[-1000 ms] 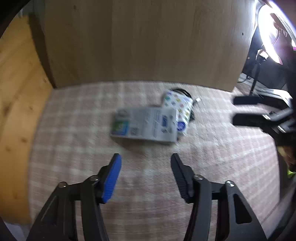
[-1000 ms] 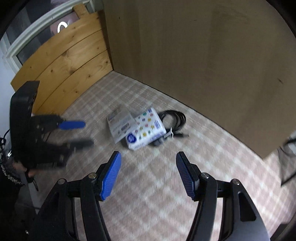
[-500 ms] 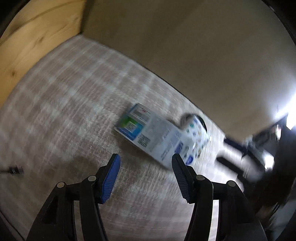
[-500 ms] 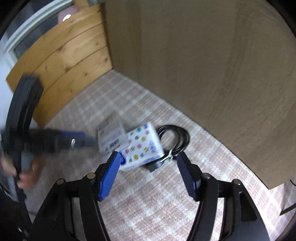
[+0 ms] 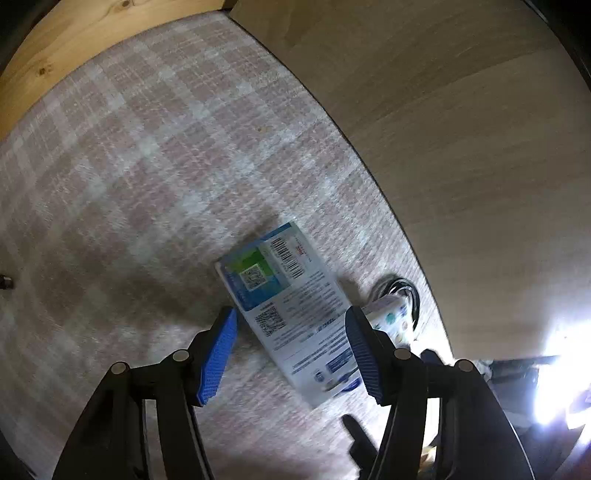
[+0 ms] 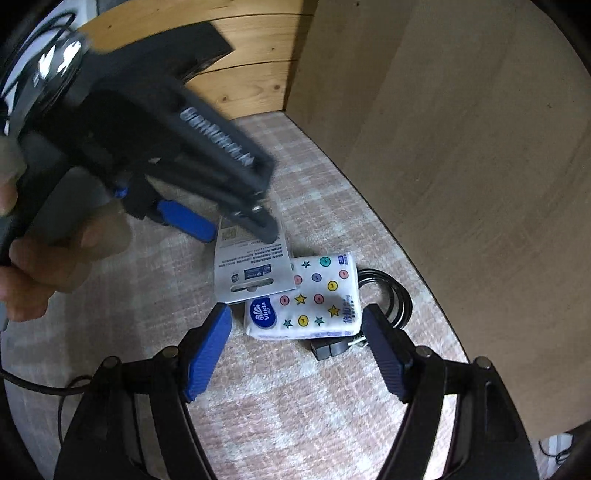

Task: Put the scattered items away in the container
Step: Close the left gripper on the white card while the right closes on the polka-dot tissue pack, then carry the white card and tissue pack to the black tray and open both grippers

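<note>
A flat white and blue printed package [image 5: 291, 310] lies on the checked carpet, its lower end resting on a white tissue pack [image 6: 310, 299] printed with stars and dots. A coiled black cable [image 6: 391, 299] lies behind the tissue pack. My left gripper [image 5: 290, 317] hangs just over the package with its jaws opening; the package shows between the blue pads, which do not press on it. The right wrist view shows this left gripper [image 6: 236, 229] over the package's [image 6: 251, 269] far end. My right gripper [image 6: 295, 314] hovers before the tissue pack, jaws opening, nothing gripped.
A tall brown wooden panel [image 5: 461, 147] stands close behind the items, and a pine board [image 5: 74, 29] closes the far corner. The checked carpet [image 5: 147, 147] spreads to the left. A thin black cord [image 6: 37, 387] trails at the lower left, and a person's hand [image 6: 29, 266] holds the left gripper.
Both grippers have dropped closer to the pile. The left one rolled and swung in over the package. The right gripper's jaws have spread wider.
</note>
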`<state>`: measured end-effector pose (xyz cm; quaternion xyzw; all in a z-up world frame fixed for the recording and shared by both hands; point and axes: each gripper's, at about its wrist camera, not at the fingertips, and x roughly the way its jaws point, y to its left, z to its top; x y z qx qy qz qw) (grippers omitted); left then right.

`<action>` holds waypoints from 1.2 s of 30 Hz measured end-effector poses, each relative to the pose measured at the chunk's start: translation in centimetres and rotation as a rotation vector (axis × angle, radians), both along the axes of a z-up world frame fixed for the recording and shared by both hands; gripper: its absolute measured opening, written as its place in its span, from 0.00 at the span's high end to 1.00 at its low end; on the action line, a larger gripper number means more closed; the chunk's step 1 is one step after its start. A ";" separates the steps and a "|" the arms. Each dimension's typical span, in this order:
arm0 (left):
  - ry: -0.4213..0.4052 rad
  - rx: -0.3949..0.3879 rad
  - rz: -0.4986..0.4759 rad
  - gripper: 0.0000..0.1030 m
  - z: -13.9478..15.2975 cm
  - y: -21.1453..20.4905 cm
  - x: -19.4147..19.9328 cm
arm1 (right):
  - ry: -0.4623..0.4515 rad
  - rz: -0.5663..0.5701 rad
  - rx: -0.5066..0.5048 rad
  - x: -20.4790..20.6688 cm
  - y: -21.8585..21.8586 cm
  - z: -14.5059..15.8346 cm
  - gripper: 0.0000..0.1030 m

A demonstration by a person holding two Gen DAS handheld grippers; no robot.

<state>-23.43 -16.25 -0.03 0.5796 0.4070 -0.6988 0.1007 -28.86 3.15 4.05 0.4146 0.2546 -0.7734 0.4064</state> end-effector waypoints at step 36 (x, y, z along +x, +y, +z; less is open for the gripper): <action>0.022 -0.205 -0.253 0.49 0.0 7.0 -0.9 | -0.096 -0.088 -0.113 -0.9 4.4 -0.1 0.81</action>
